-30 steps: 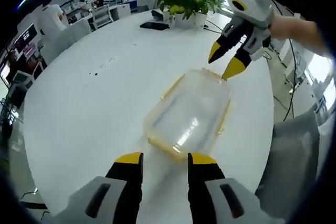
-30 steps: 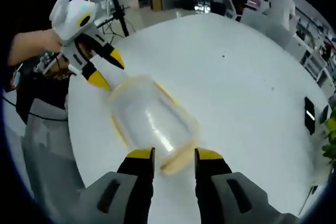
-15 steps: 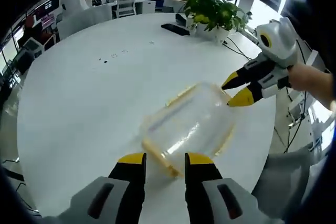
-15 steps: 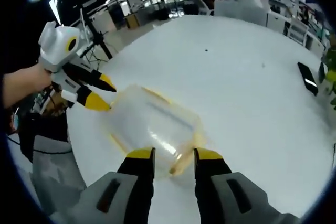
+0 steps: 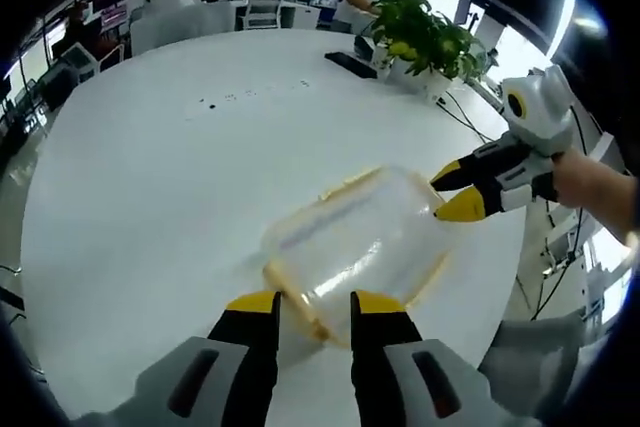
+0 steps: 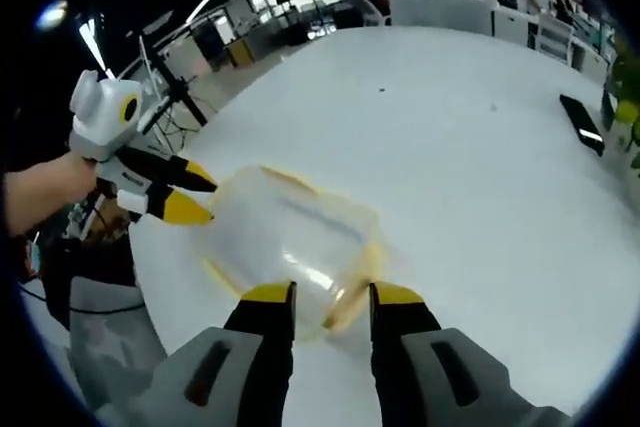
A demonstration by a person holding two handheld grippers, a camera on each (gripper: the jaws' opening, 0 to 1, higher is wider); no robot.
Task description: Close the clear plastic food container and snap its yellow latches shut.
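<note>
The clear plastic container [image 5: 350,242] with yellow rim and latches is held between both grippers above the white table [image 5: 150,177], tilted and blurred. Its near end sits between the jaws of my left gripper [image 5: 315,305], which is shut on that yellow edge. At the far end, my right gripper [image 5: 448,195] grips the other end with one jaw above and one below. In the right gripper view the container [image 6: 290,237] runs from my right gripper [image 6: 332,297] to the left gripper [image 6: 195,197]. Whether the latches are snapped is too blurred to tell.
A potted plant [image 5: 425,37] and a dark phone [image 5: 350,64] stand at the table's far side. A person's hand [image 5: 590,182] holds the right gripper, and grey trousers [image 6: 100,327] lie past the table edge. Office desks and people fill the background.
Both views have swung round, so the table and room shifted. The container has stayed at both grippers' jaws and turned relative to the table. The left jaws stand slightly closer together.
</note>
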